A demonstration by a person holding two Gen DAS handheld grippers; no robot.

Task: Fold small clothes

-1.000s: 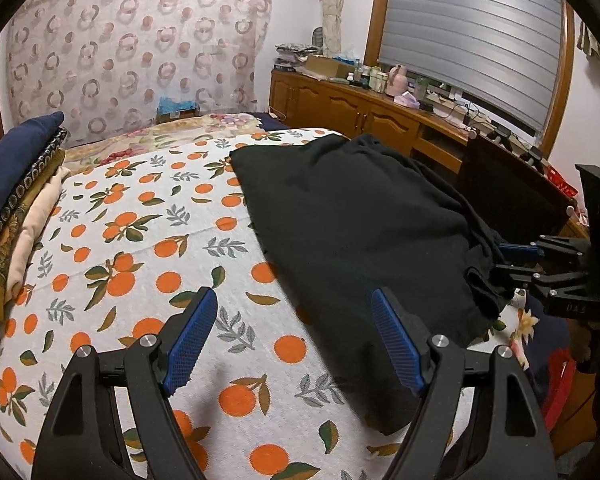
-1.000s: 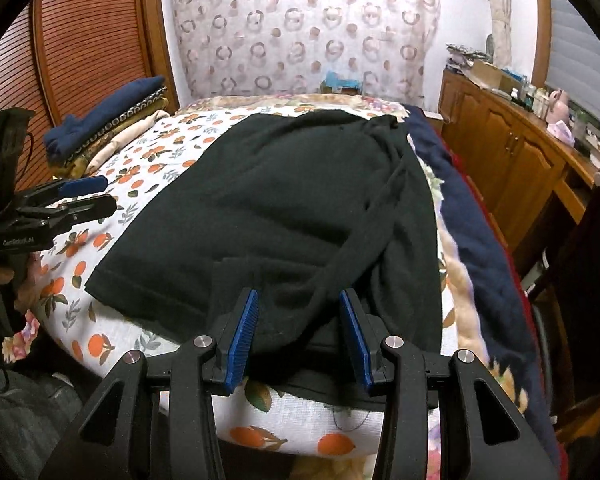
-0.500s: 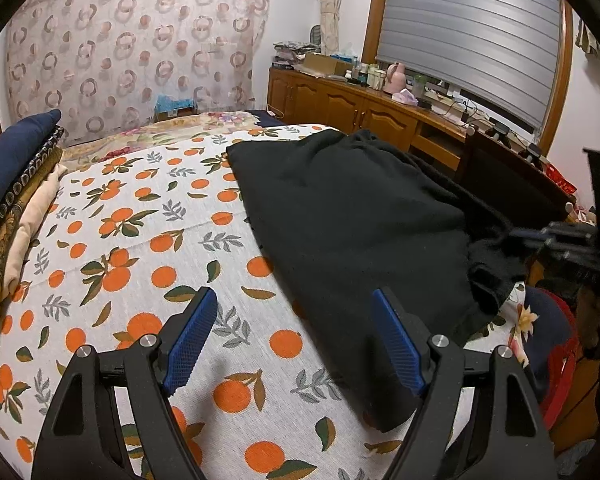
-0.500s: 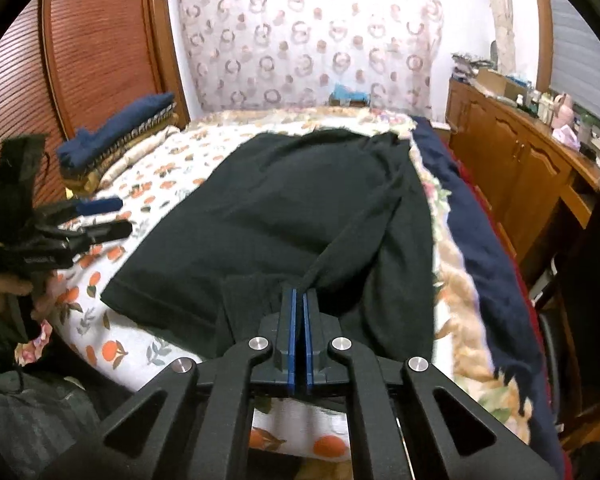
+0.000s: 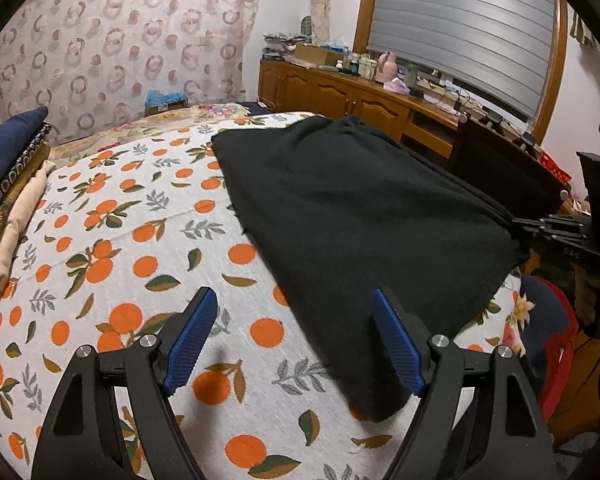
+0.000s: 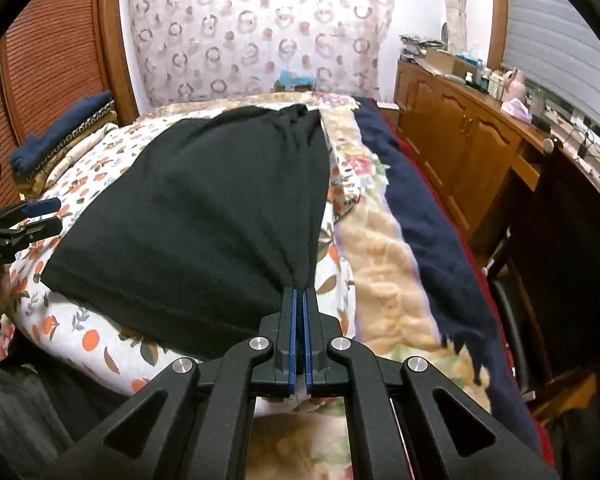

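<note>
Orange-print bedspread (image 5: pixel 148 240) under us: right gripper (image 6: pixel 300 300) pinches black garment's (image 6: pixel 204 216) near-right corner, garment stretching away; left gripper (image 5: pixel 292 344) gapes empty off its left.

We can read no text here; the small white marks on the right gripper (image 5: pixel 518 229) body are too blurred.

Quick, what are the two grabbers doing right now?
Left gripper: jaws open, holding nothing, over the bedspread.
Right gripper: jaws closed on the black garment, pinching its bunched edge.
</note>
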